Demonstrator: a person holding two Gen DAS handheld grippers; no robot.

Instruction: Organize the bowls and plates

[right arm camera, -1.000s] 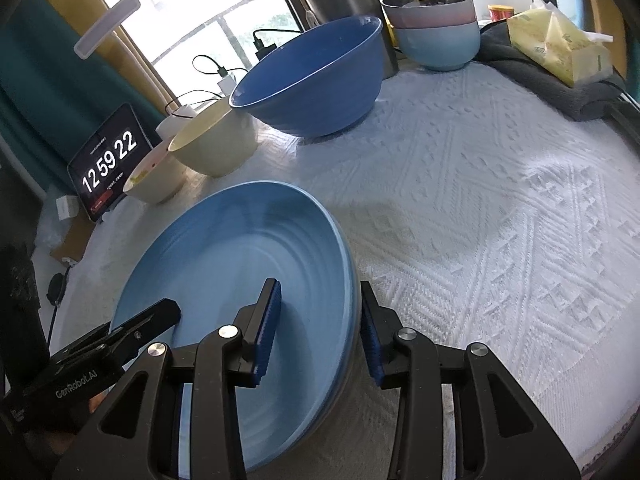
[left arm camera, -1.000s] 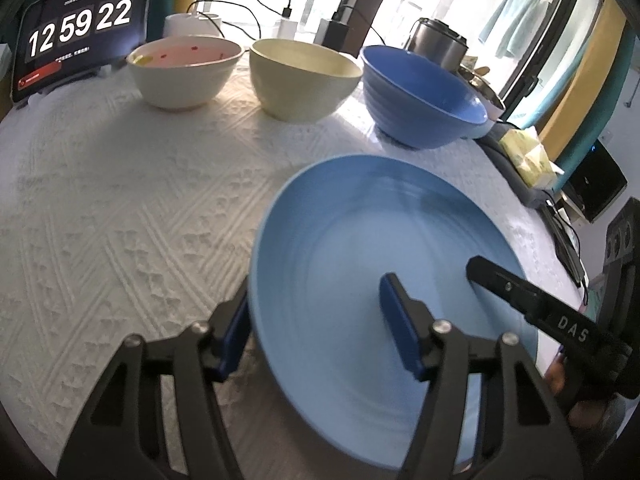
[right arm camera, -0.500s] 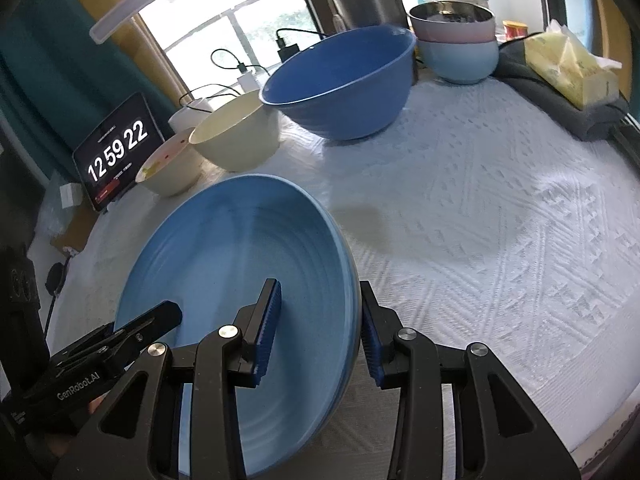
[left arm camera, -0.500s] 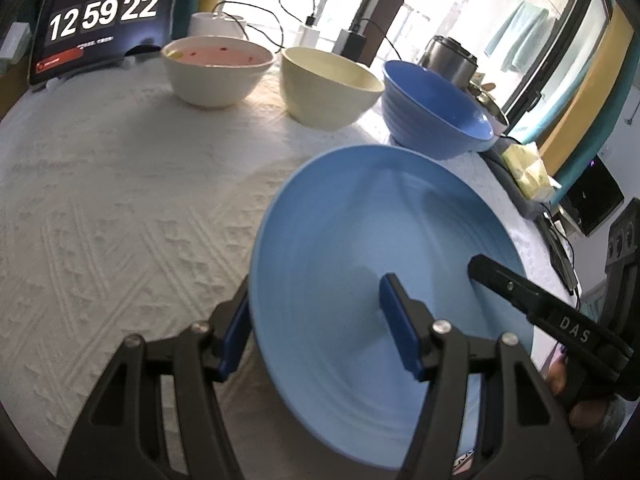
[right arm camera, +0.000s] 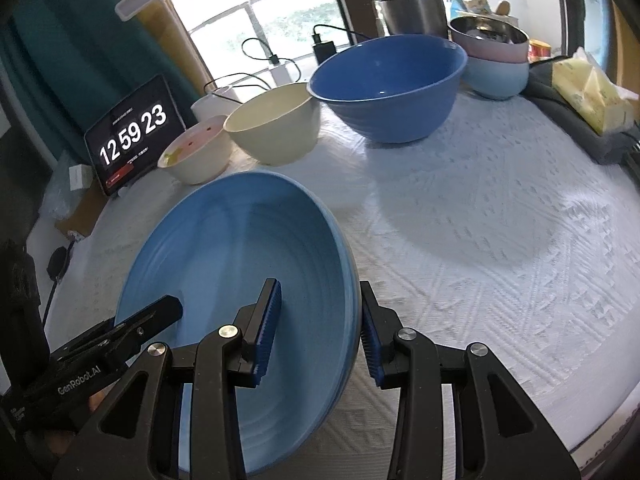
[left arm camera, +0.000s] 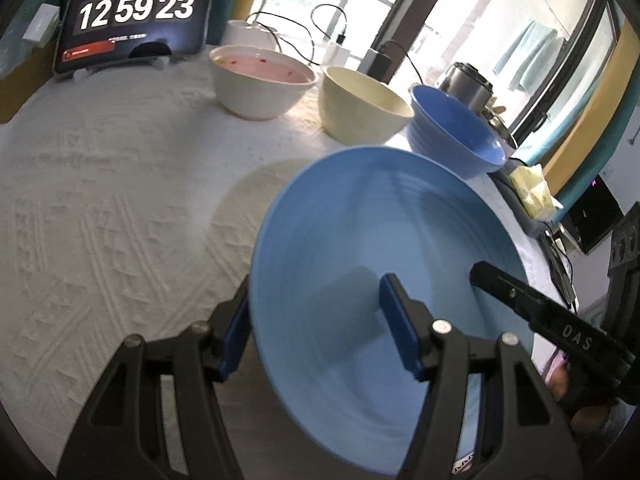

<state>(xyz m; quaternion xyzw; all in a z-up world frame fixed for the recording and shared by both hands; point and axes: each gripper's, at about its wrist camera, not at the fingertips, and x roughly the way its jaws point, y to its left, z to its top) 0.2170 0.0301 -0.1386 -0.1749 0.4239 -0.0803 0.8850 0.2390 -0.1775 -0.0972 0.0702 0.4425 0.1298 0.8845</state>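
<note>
A light blue plate [left arm camera: 380, 240] hangs a little above the white tablecloth and casts a shadow on it. My left gripper [left arm camera: 320, 332] is shut on the plate's left rim, one pad under it and one inside. My right gripper [right arm camera: 320, 336] is shut on the opposite rim of the same plate [right arm camera: 232, 248]. Each wrist view shows the other gripper's finger across the plate. Behind it stand a white bowl with a pink inside [left arm camera: 260, 80], a cream bowl [left arm camera: 360, 108] and a dark blue bowl [right arm camera: 388, 88] in a row.
A tablet clock [right arm camera: 132, 140] leans at the table's back left. Stacked pastel bowls topped by a metal one [right arm camera: 492, 60], a steel cooker [right arm camera: 412, 8], a yellow tissue pack [right arm camera: 588, 92] on grey cloth, and charger cables line the back and right edge.
Both grippers have carried the plate up and across the table together; a shadow now shows under it. The bowls have shifted in both views. The grip looks the same.
</note>
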